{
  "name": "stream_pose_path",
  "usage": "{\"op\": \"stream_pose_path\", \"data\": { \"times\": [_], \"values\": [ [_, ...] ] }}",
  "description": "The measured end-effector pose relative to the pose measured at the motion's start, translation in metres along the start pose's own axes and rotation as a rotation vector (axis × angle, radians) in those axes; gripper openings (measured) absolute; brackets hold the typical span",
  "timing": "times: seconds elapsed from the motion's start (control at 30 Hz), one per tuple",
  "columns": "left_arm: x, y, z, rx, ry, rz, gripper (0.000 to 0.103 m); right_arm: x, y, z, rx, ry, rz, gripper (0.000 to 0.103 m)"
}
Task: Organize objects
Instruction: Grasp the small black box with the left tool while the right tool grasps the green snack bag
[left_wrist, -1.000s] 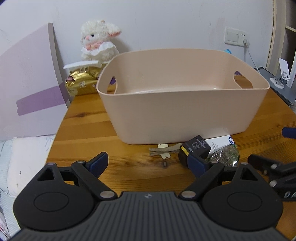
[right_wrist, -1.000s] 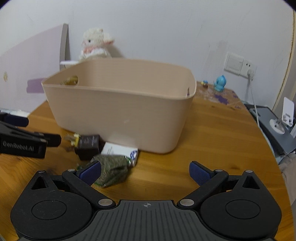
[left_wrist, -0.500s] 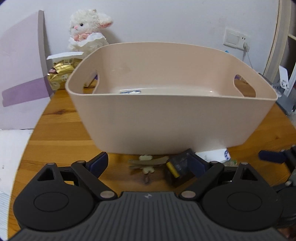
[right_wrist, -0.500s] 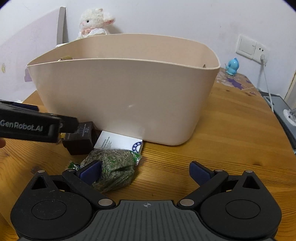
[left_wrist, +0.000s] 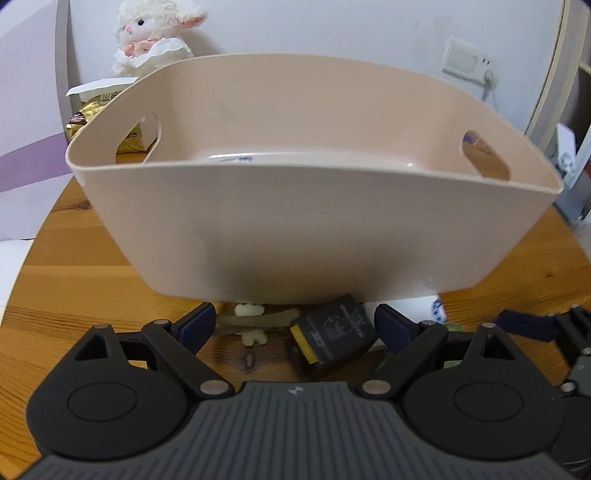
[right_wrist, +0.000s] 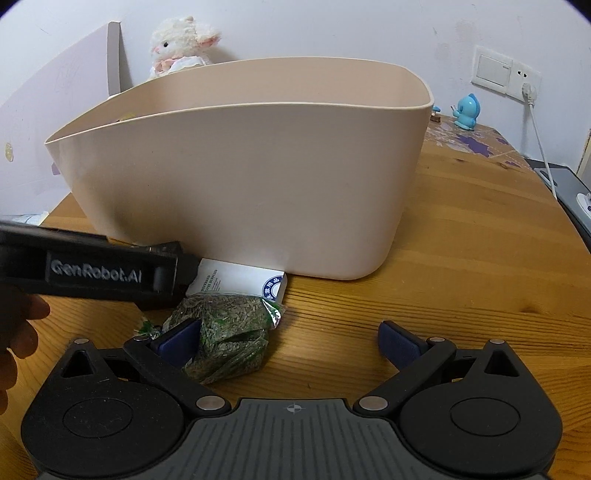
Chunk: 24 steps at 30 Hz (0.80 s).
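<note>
My right claw gapes wide above the tabletop | left pad touches green packet | white box against beige bin | left claw crosses left.

Both wrist cams sat low over the bench, facing the tub up close (shared view: tub plus plush lamb).

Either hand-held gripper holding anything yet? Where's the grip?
Nothing held. Left hand-held gripper open around the black box; right open beside the green packet.
</note>
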<state>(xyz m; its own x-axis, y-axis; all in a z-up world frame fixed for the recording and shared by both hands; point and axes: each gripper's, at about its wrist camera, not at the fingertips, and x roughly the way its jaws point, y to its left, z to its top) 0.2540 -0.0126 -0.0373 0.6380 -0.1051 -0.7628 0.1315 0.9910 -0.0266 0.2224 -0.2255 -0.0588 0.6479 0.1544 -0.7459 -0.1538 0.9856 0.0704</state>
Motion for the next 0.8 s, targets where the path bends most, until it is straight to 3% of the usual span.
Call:
{"op": "stream_pose_path", "data": {
  "times": [0.1, 0.17, 0.23, 0.43, 0.5, 0.8],
  "values": [
    [0.002, 0.007, -0.004, -0.025, 0.015, 0.002, 0.091, -0.002, -0.001, -0.001, 0.0, -0.001, -0.002, 0.102],
    [0.002, 0.013, -0.006, -0.052, 0.03, -0.02, 0.08, -0.004, -0.001, -0.003, -0.001, -0.004, 0.001, 0.099],
    [0.0, 0.018, -0.008, -0.065, 0.029, -0.032, 0.076, -0.007, 0.0, -0.003, -0.003, -0.009, 0.008, 0.093],
    [-0.008, 0.025, -0.008, -0.08, 0.007, -0.044, 0.067, -0.016, 0.008, -0.005, -0.028, -0.018, 0.044, 0.061],
    [-0.013, 0.026, -0.008, -0.082, -0.002, -0.05, 0.064, -0.02, 0.01, -0.006, -0.033, -0.019, 0.059, 0.04],
    [-0.032, 0.021, -0.019, -0.046, -0.008, -0.091, 0.048, -0.031, 0.013, -0.011, -0.032, -0.01, 0.062, 0.034]
  ]
}}
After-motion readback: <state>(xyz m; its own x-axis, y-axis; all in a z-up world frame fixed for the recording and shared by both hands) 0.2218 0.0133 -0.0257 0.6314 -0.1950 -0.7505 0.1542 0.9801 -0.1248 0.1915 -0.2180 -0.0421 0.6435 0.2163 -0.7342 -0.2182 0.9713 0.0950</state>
